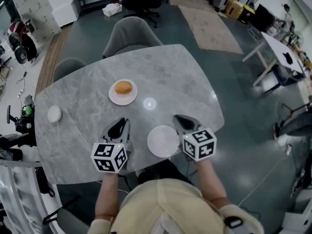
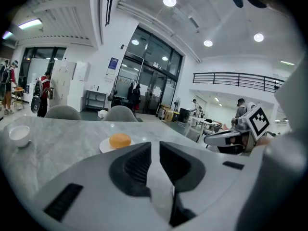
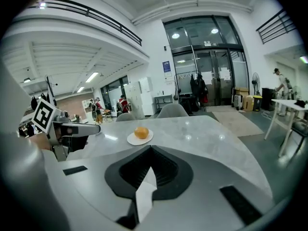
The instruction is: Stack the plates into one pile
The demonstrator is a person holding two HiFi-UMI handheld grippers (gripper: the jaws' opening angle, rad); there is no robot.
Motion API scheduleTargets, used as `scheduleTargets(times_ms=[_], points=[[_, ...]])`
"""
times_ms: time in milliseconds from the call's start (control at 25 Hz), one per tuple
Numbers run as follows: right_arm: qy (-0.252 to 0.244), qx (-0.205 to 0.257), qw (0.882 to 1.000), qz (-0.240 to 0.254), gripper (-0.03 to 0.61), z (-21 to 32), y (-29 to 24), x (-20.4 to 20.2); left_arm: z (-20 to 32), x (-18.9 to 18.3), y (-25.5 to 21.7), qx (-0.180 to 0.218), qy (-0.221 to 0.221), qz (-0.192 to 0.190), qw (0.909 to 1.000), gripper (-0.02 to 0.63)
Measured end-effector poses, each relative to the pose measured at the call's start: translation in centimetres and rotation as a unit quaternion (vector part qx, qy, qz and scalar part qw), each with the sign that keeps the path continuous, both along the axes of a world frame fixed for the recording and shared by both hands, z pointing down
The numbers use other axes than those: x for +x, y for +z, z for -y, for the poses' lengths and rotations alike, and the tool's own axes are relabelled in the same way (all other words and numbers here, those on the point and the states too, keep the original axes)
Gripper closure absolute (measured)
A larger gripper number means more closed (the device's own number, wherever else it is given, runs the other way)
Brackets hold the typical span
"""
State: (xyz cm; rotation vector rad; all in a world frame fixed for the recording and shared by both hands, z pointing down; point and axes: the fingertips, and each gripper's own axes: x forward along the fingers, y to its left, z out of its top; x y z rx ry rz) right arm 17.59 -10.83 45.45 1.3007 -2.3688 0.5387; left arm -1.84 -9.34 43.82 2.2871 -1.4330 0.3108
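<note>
Through the head view I have three pieces of crockery lying well apart on the tabletop (image 1: 170,72), so there is no single pile as things stand. An empty plate (image 1: 163,141) sits at the near edge between my two tools, a plate with a bun (image 1: 124,100) sits further out toward the middle, and a small white dish (image 1: 54,114) sits far off by the left edge. My left gripper (image 1: 121,125) hangs above the stone with only a narrow slit between its jaws and nothing in it. My right gripper (image 1: 179,120) has its jaws fully together, also on nothing, just beside the empty plate's right rim. I judge the empty plate the natural one to work with, since the bun (image 1: 123,87) rules out setting anything on top of its plate. To do this well I'd spread the right jaws wide, come in low and nearly flat at the rim, and pinch the lip firmly. Glazed ware on polished stone will likely skate away from a glancing touch.
</note>
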Motion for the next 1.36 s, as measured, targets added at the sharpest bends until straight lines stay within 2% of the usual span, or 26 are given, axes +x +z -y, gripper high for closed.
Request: scheduleTargets(times_ms=[560,1000,1360], points=[[-0.031,0.032,0.999,0.032,0.575,3.3,-3.5,-1.8,1.3,-2.6,-2.4,0.022,-0.043,0.017,0.9987,0.565],[-0.058,0.045,0.996,0.046,0.575,5.6,-4.8,-1.8,2.9,-2.2,-3.1,0.023,-0.061,0.017,0.9977,0.574],[-0.075,0.041,0.995,0.06,0.575,8.0,-4.8,-0.8,4.8,-0.5,-4.2,0.053,-0.072,0.008,0.996,0.6]])
